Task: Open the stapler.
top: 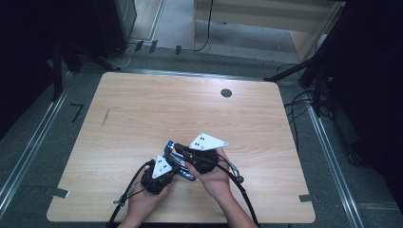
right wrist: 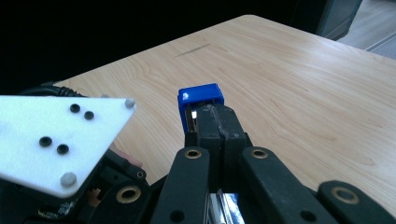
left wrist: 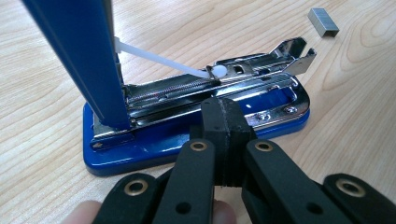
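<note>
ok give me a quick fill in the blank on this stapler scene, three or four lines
1. The stapler has a base coloured ____.
2. Its lid is swung ____, baring the metal staple channel.
3. The loose strip of staples lies on the ____.
4. The left tool has its jaws ____, their tips at the stapler's base.

Missing words: blue; open; table; shut

Wooden table (top: 142,104) on grey floor (top: 28,142)
</note>
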Demonstrator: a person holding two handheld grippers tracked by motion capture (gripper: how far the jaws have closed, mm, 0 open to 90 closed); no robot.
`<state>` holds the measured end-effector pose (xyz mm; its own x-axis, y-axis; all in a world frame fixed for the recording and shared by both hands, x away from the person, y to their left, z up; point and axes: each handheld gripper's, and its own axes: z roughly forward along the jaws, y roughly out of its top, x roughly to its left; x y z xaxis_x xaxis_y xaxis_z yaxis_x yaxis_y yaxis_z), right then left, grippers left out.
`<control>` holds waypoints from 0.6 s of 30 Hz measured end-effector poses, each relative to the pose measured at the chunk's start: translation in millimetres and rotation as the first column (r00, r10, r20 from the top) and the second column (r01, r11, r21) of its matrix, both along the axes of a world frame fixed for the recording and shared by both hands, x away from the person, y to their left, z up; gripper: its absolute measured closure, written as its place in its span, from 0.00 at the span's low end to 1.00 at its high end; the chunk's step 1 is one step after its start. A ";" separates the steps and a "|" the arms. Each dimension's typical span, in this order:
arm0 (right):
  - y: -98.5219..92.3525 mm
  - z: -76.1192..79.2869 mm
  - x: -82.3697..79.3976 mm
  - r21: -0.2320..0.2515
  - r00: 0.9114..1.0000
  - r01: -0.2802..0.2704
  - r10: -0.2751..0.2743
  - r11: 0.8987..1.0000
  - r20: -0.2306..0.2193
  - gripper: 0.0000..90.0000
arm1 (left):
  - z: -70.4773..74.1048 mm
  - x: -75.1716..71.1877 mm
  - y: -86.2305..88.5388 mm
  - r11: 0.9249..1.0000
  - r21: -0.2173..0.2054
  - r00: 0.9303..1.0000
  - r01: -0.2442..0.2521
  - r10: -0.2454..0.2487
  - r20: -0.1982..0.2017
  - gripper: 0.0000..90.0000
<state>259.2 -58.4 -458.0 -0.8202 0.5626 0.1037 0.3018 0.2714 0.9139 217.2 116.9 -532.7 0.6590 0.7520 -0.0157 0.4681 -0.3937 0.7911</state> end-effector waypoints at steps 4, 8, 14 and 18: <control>5.4 2.0 3.0 -0.010 1.000 -0.011 0.011 1.000 0.005 1.00 | -0.1 0.0 -0.1 1.000 0.000 1.000 0.000 0.000 0.001 1.00; 10.7 2.8 6.3 -0.009 1.000 -0.019 0.019 1.000 0.007 1.00 | 0.0 0.0 0.0 1.000 0.006 1.000 0.004 -0.004 0.005 1.00; 19.3 1.5 12.4 0.007 0.999 -0.033 0.033 0.999 0.009 1.00 | 0.2 0.0 0.1 1.000 0.010 1.000 0.010 -0.010 0.005 1.00; 23.6 0.4 16.1 0.014 0.999 -0.045 0.045 0.999 0.012 1.00 | 0.1 0.1 0.1 1.000 0.007 1.000 0.007 -0.007 0.004 1.00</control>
<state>275.2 -34.9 -457.6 -0.8458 0.5238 0.1016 0.2789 0.2717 0.9211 217.3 117.0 -532.6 0.6646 0.7472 -0.0072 0.4617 -0.4030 0.7902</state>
